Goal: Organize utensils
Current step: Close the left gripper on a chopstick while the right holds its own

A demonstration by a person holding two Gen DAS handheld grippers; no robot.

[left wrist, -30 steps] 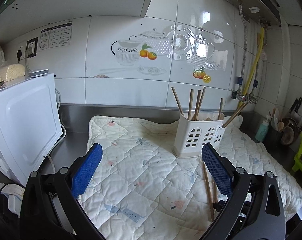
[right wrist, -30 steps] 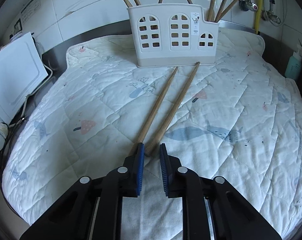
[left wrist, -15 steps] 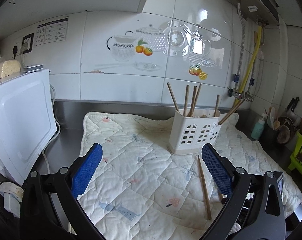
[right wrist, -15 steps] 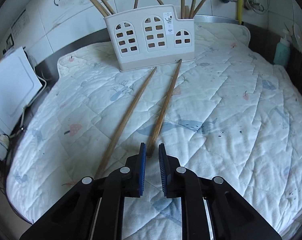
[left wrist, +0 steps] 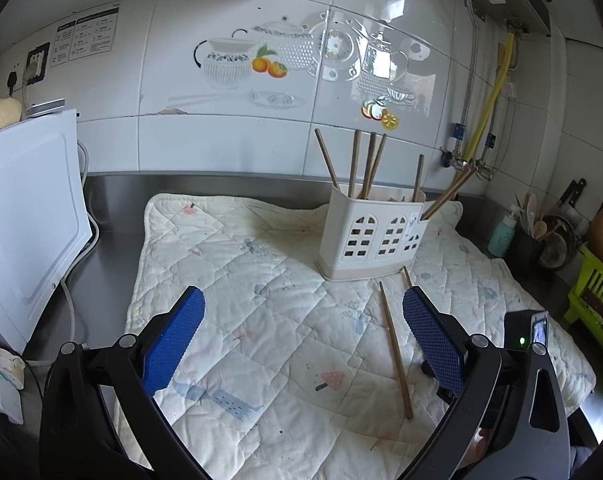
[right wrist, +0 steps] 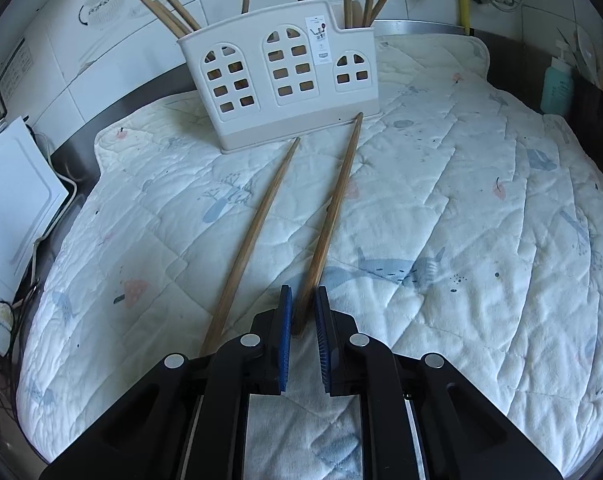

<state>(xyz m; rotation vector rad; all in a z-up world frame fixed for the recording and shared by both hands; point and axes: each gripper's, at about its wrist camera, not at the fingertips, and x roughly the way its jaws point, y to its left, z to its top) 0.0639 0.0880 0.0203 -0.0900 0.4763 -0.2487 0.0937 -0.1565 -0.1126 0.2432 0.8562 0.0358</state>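
- The right gripper (right wrist: 303, 300) is low over the quilted mat (right wrist: 461, 200). Its two blue pads are almost together, and the near end of one wooden chopstick (right wrist: 333, 216) is between them. The jaws are closing; I cannot tell for sure if the pads already press on the wood.
- The left gripper (left wrist: 301, 328) is above the near part of the mat, and its blue pads stand wide apart with nothing between them.
- A second chopstick (right wrist: 253, 240) lies flat on the mat, just beside the first one on its left. Its near end goes under the left finger of the right gripper, outside the pads.
- Both chopsticks point away from the gripper to the holder. They are close at the near ends and spread at the far ends. The far tip of the right one touches, or almost touches, the foot of the holder; the tip of the left one stops just before it.
- The white plastic utensil holder (right wrist: 277, 76) stands upright on the far part of the mat. It has window-shaped holes in its front wall, and several chopsticks stand tilted inside it.
- Behind the mat are the steel counter (left wrist: 113, 248) and the white tiled wall (left wrist: 229, 144). A white appliance (left wrist: 25, 216) is at the left side, and a light blue bottle (right wrist: 557, 88) is at the far right.
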